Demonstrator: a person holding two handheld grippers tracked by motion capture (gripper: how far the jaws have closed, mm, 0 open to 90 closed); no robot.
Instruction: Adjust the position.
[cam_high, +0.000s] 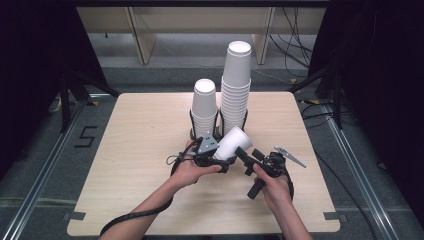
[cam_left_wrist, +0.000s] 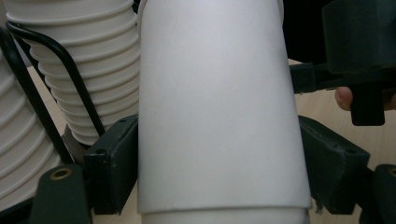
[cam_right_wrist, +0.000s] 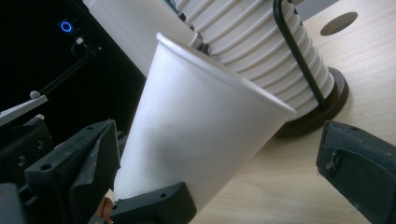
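1. In the high view the left tool (cam_high: 216, 156) sits at frame centre, clamped on a white paper cup (cam_high: 233, 143) that lies tilted, its rim pointing to the upper right.
2. The left gripper view shows what the high view cannot: both black jaws press flat against the cup (cam_left_wrist: 217, 116) wall, one on each side, so the grip is firm.
3. The right tool (cam_high: 248, 156) stands just right of the cup in the high view. The right gripper view shows its jaws spread wide, one at lower left and one at lower right, with the cup (cam_right_wrist: 196, 135) between them and the pads clear of it.
4. Behind the cup, the high view shows a short cup stack (cam_high: 205, 107) and a tall cup stack (cam_high: 236, 85) in a black wire holder (cam_high: 192, 125), near the far middle of the surface (cam_high: 135, 150).
5. The right gripper view shows the holder's round dark base (cam_right_wrist: 322, 112) close to the cup's rim.
6. In the high view the surface lies bare to the left and right of the hands, with wide room toward both side edges.
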